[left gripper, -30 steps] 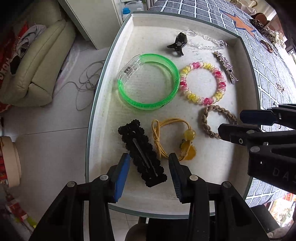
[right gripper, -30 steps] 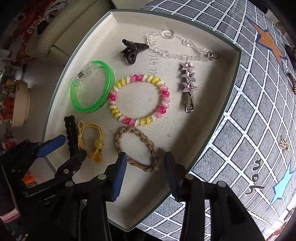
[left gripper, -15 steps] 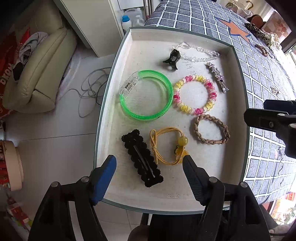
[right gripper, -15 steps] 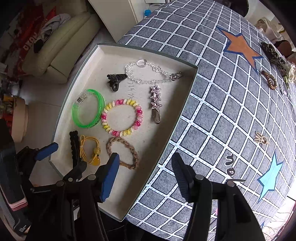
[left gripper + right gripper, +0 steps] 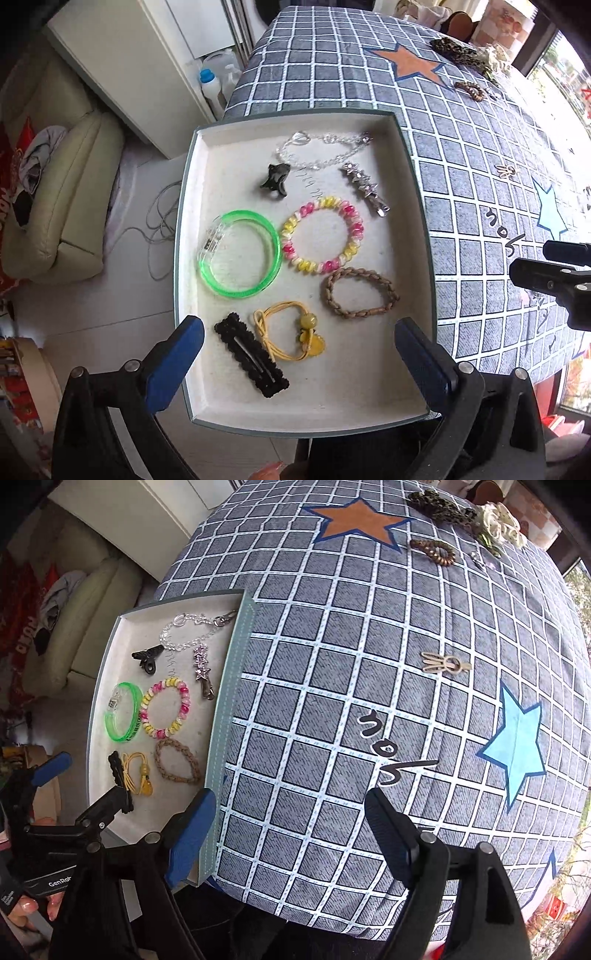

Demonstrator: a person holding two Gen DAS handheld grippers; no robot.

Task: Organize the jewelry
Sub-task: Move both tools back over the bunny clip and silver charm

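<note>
A shallow white tray (image 5: 184,258) holds a green bangle (image 5: 240,258), a pink-and-yellow bead bracelet (image 5: 321,236), a brown braided bracelet (image 5: 360,293), a yellow hair tie (image 5: 291,336), a black hair clip (image 5: 251,354), a crystal chain (image 5: 321,151), a black claw clip (image 5: 275,179) and a star clip (image 5: 365,188). My left gripper (image 5: 298,326) hangs above the tray's near end, its jaws opening wide with nothing gripped. My right gripper (image 5: 290,799) hovers over the checked tablecloth (image 5: 332,701) right of the tray, jaws opening and empty.
Loose on the cloth lie a gold hairpin (image 5: 445,662), a brown spiral hair tie (image 5: 434,552), a leopard-print scrunchie (image 5: 439,506) and white flowers (image 5: 498,520). The tray overhangs the table's left edge. A cream sofa (image 5: 62,206) and cables sit on the floor beyond.
Both grippers have risen and spread their jaws. The left has lifted away from the black hair clip. The right has slid from over the braided bracelet to over the tablecloth.
</note>
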